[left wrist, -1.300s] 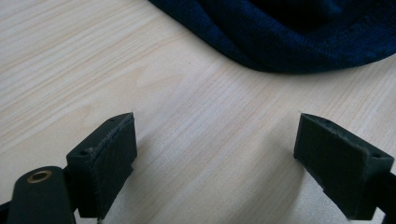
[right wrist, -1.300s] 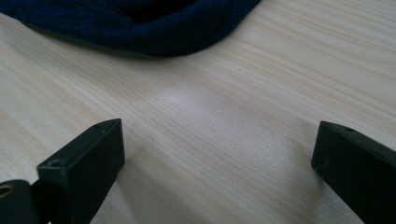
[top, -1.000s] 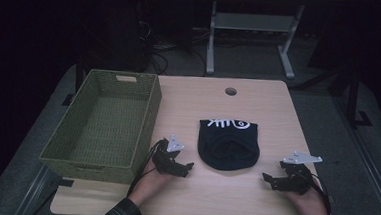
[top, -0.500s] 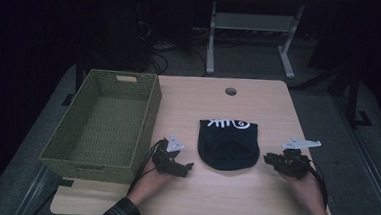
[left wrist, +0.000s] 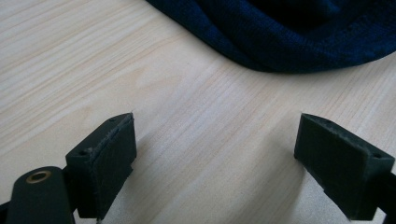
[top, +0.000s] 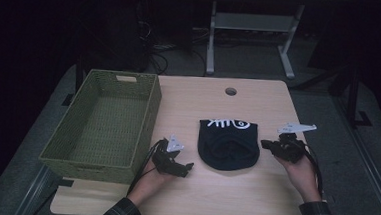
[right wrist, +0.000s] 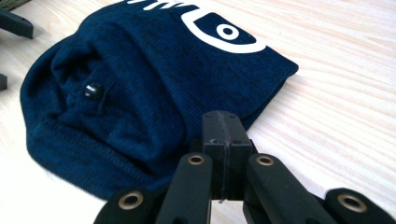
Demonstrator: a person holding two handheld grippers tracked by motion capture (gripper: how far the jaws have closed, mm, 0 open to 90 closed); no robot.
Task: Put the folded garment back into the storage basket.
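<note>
A dark blue knit hat (top: 229, 145) with a white printed design lies flat on the wooden table (top: 208, 199), a small black button (right wrist: 93, 91) on its fold. My left gripper (top: 187, 168) rests on the table just left of the hat, its jaws wide open with bare wood between them (left wrist: 217, 158); the hat's edge (left wrist: 289, 32) lies ahead of it. My right gripper (top: 265, 143) hovers at the hat's right edge. Its jaws have just been closing and now stand shut (right wrist: 223, 135), pad against pad, with nothing between them.
A green woven basket (top: 150, 115) stands empty on the table's left side, close to my left hand. A round cable hole (top: 230, 91) sits near the table's far edge. Dark floor and a white metal stand (top: 253, 26) lie beyond the table.
My right hand has moved left and up from the table's right edge toward the hat, and its jaws have gone from open to shut. The left gripper has stayed in place.
</note>
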